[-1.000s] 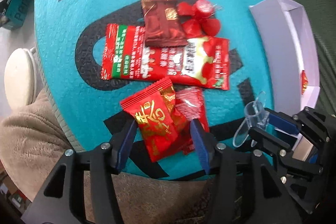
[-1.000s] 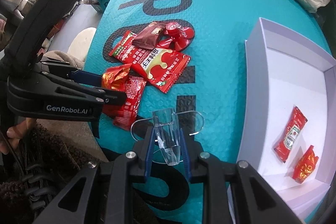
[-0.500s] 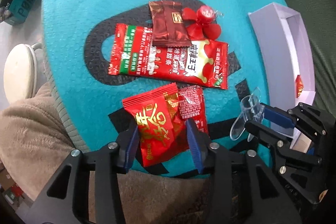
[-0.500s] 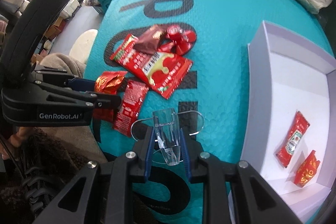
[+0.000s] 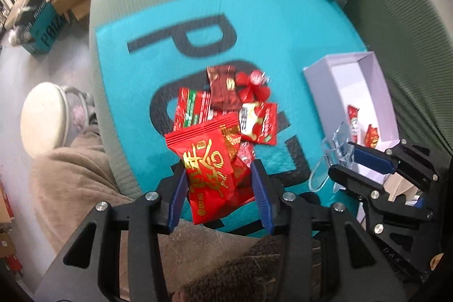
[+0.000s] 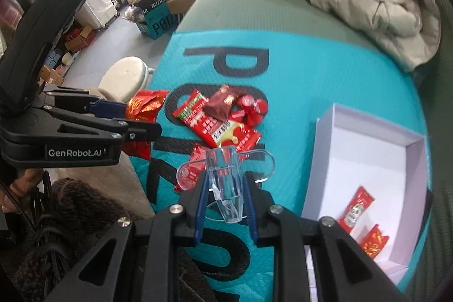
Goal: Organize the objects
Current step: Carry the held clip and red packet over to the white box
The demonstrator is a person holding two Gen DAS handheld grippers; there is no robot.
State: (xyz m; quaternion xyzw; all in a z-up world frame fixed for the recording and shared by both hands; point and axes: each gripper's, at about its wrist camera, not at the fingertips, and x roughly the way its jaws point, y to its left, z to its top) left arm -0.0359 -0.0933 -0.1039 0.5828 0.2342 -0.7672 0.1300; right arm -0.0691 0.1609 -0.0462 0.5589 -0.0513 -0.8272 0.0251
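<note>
My left gripper (image 5: 218, 183) is shut on a puffy red snack packet with gold characters (image 5: 211, 160) and holds it lifted above the teal mat (image 5: 136, 81); the same packet (image 6: 144, 105) shows at the left gripper (image 6: 136, 118) in the right wrist view. My right gripper (image 6: 225, 188) is shut on a clear plastic scoop-like piece (image 6: 225, 174), also raised. On the mat lie a long red packet (image 6: 223, 132), a brown packet (image 5: 223, 88), red heart-shaped sweets (image 5: 252, 87) and a small red sachet (image 6: 195, 160). A white box (image 6: 365, 149) at right holds two red sachets (image 6: 356, 208).
A beige quilted coat (image 6: 368, 2) lies at the back of the green surface. A round white stool (image 6: 124, 78) and a teal carton (image 6: 158, 21) stand on the floor at left. Brown fuzzy fabric (image 5: 70, 183) lies beside the mat's near edge.
My left gripper closed on the red packet and lifted it off the mat. The right gripper rose too, still holding the clear piece. Both views now show more of the room.
</note>
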